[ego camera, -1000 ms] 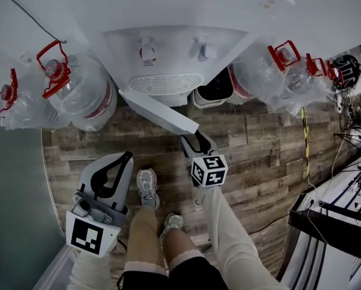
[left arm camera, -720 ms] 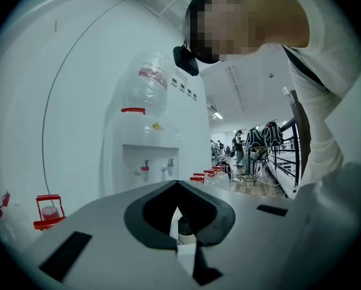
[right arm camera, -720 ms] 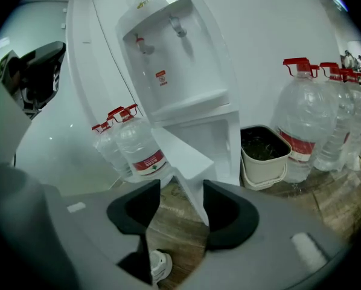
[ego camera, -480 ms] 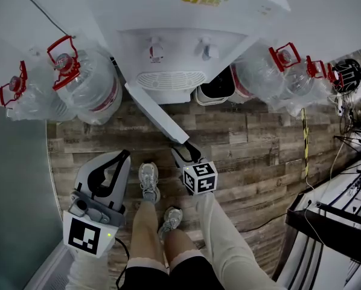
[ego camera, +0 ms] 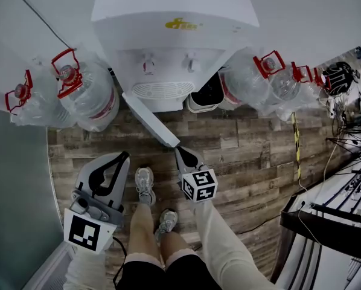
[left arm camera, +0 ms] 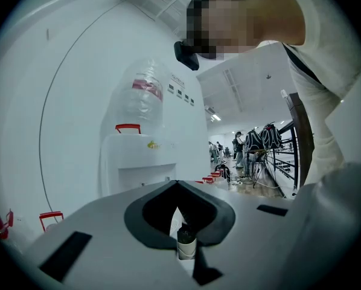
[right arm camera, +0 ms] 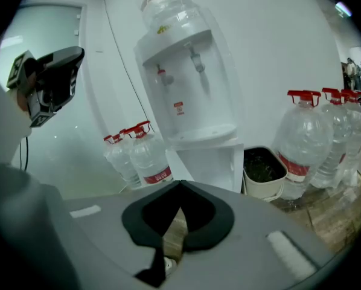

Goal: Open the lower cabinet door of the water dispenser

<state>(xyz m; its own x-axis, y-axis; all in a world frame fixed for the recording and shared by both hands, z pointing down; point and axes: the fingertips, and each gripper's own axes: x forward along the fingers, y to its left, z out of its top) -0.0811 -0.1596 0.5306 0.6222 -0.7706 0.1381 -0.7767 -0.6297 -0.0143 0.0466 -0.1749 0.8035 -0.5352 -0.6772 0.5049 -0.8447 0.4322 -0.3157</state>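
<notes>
My right hand-held gripper (ego camera: pixel 183 154) is closed on nothing, its smooth grey jaws pressed together just beside the free edge of the flat white lower cabinet door (ego camera: pixel 149 119). The door stands open from the boxy water dispenser (ego camera: pixel 174 35). My left hand-held gripper (ego camera: pixel 125 157), also closed and empty, is farther from the dispenser, above the wood-grain plank floor (ego camera: pixel 247 144).

The left gripper (ego camera: pixel 124 158) sits low at the person's left side, pointing forward and nearly level, its 2 jaws closed together on nothing. The right gripper (ego camera: pixel 182 152) reaches forward on a cream-sleeved right arm (ego camera: pixel 226 240), tilted downward, its 2 jaws also pressed together and empty.
</notes>
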